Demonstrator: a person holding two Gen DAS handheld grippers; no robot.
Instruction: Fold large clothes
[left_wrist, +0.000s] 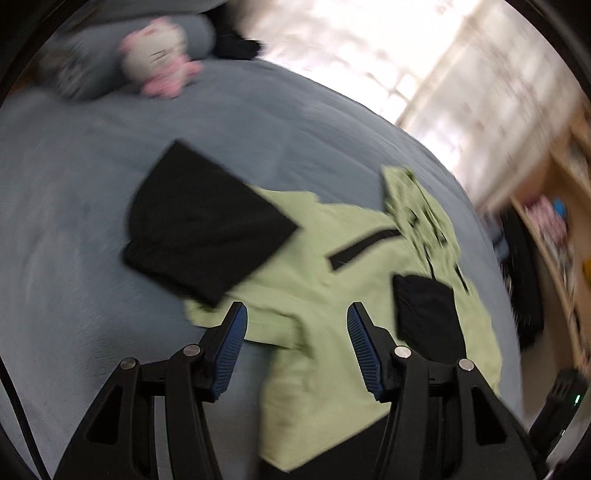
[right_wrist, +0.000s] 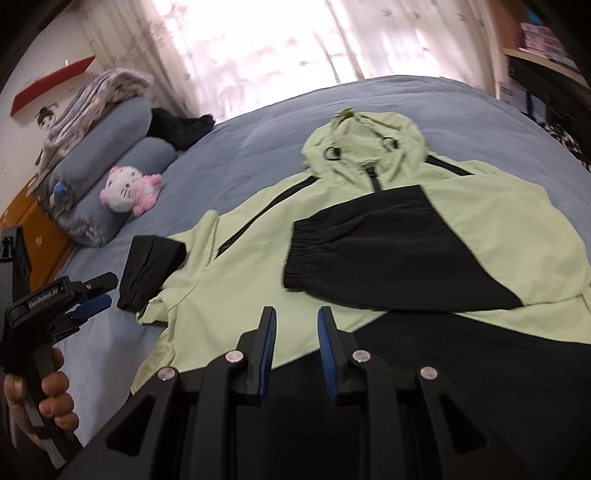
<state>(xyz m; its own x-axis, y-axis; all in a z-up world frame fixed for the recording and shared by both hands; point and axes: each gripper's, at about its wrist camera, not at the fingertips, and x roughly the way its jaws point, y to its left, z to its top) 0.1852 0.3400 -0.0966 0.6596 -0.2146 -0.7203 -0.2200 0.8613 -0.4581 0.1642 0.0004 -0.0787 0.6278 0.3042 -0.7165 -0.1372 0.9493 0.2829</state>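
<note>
- The hooded jacket (right_wrist: 369, 236) lies spread front-up on the bed (right_wrist: 240, 147), hood toward the window; it is pale green with black panels, black cuffs and a black hem band.
- One sleeve is already laid across the chest, its black cuff (right_wrist: 317, 254) resting on the body; the other sleeve (right_wrist: 173, 266) juts out to the side, its dark cuff on the blue cover.
- The right gripper (right_wrist: 297, 314) hovers over the lower edge with its fingers a modest gap apart and nothing between them.
- The left gripper (left_wrist: 295, 314) hangs above the outstretched sleeve — fingers spread wide, holding nothing. The left view is blurred, so fine detail there is uncertain.
- Judging by how it wrinkles and drapes, the fabric is thin, light and limp; it will sag from any single pinch point and likely slide a little on the cover.
- Best holds, I judge: the elastic cuff or the seam just above it on the free sleeve, where the cloth is gathered and thicker — then the hem band for the final fold.
- A plush toy (right_wrist: 129, 192) and pillows (right_wrist: 110, 147) sit well apart from the garment.
</note>
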